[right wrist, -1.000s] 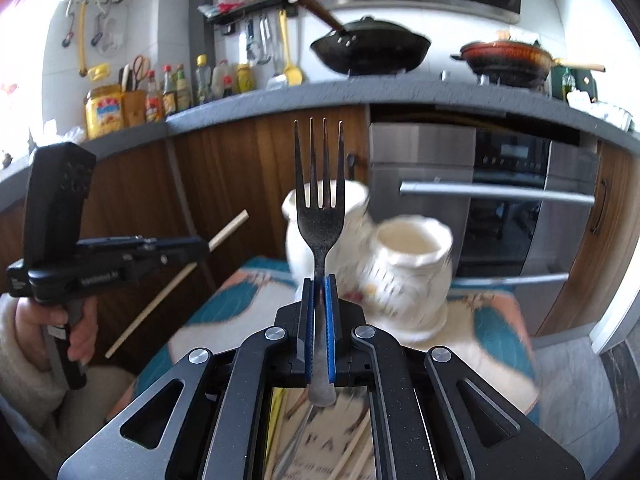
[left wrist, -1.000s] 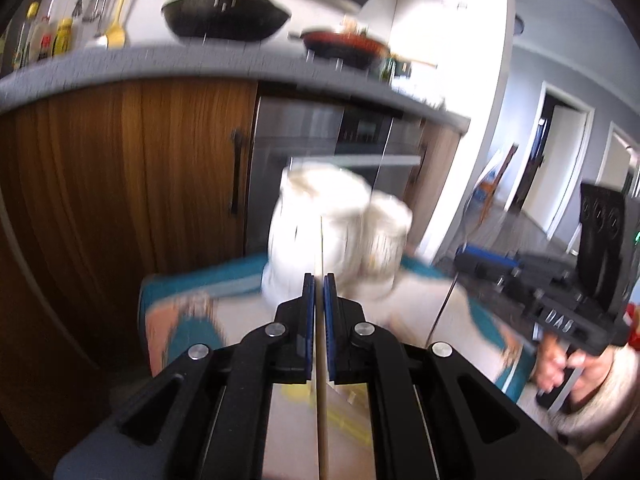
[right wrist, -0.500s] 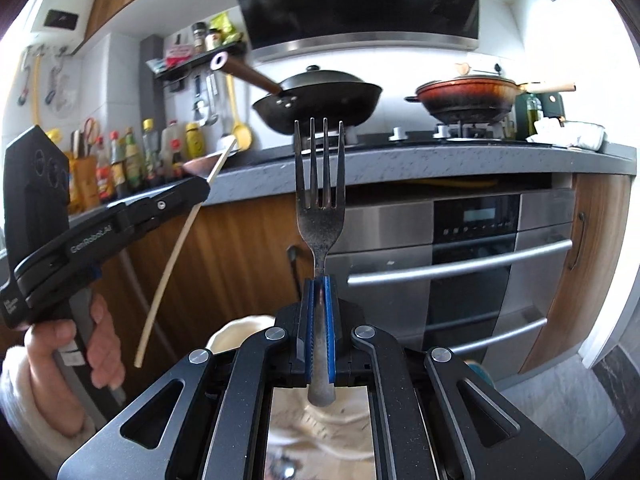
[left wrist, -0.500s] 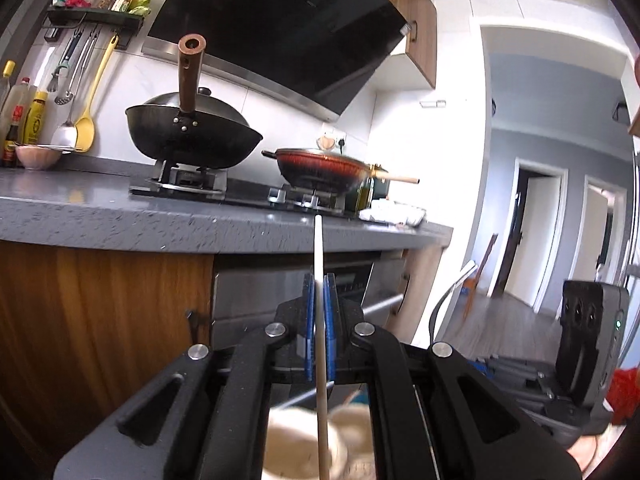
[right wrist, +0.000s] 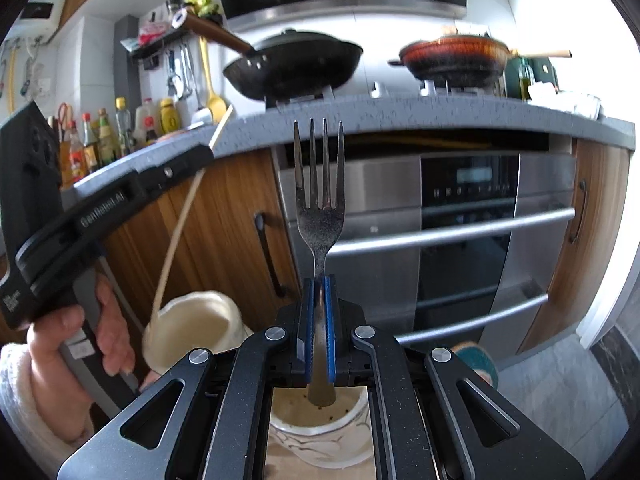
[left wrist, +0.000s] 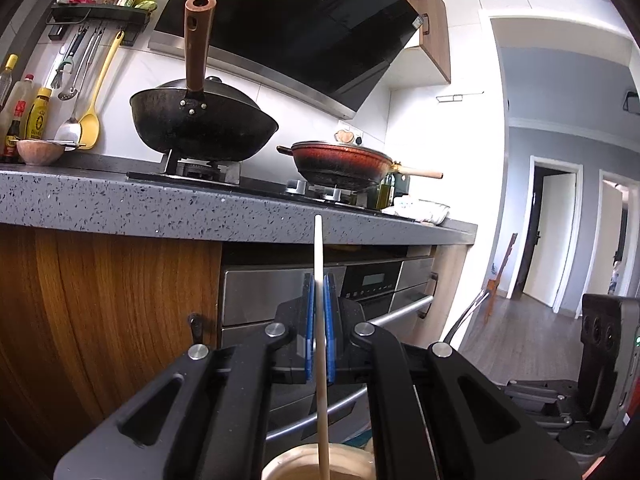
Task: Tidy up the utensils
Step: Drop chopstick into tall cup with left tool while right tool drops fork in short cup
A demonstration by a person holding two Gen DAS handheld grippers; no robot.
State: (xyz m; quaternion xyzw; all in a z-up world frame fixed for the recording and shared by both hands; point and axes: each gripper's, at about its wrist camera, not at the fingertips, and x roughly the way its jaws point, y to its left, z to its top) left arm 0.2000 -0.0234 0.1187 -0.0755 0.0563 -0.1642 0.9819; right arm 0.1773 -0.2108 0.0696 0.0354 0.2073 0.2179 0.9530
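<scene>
My left gripper [left wrist: 318,300] is shut on a pale wooden chopstick [left wrist: 320,320] that stands upright, its lower end over the mouth of a cream ceramic holder [left wrist: 288,462] at the bottom edge. In the right wrist view the same chopstick [right wrist: 180,232] slants down into that left holder [right wrist: 196,328], with the left gripper [right wrist: 206,151] clamped near its top. My right gripper [right wrist: 319,300] is shut on a metal fork [right wrist: 319,216], tines up, handle end hanging over a second cream holder [right wrist: 320,436] directly below.
A grey stone counter [left wrist: 120,208] runs behind, carrying a black wok [left wrist: 200,128] and a red pan [left wrist: 340,160]. Below it are wooden cabinet doors [right wrist: 224,220] and a steel oven [right wrist: 460,220]. A hand [right wrist: 108,320] grips the left tool. An open doorway [left wrist: 552,236] lies right.
Both grippers have risen and tipped up from looking down at the two holders. The holders slid to the bottom of both views. The chopstick and fork stayed clamped.
</scene>
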